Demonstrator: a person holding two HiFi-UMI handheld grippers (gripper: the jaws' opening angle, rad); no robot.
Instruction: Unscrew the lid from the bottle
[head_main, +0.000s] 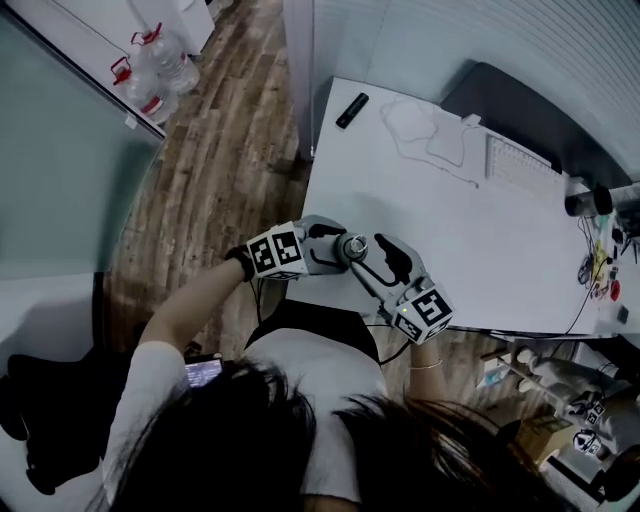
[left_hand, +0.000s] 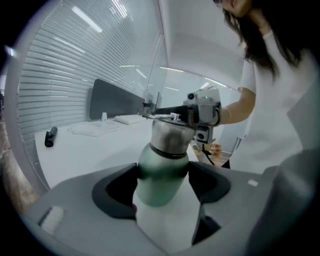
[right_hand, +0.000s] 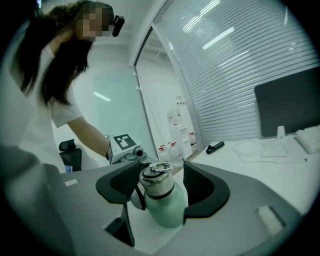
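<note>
Standing near the front edge of the tabletop (head_main: 470, 230), the green steel bottle (right_hand: 167, 207) is clamped around its body by the fingers of the left gripper (left_hand: 162, 185). The right gripper (right_hand: 160, 187) brackets the lid (right_hand: 156, 180), fingers spread with a sliver of gap showing — not yet biting. The lid looks fully seated on the bottle, so all the unscrewing appears left.

We stand in an office-like room: a white desk (head_main: 480, 240) carries a keyboard (head_main: 520, 160) and a dark screen (head_main: 510, 105) at 2 o'clock. Slatted blinds (right_hand: 240, 75) line the wall, a glass partition (head_main: 60, 170) stands at 9 o'clock, and water jugs (head_main: 165, 60) sit on the wood floor (head_main: 220, 170) at 11 o'clock.
</note>
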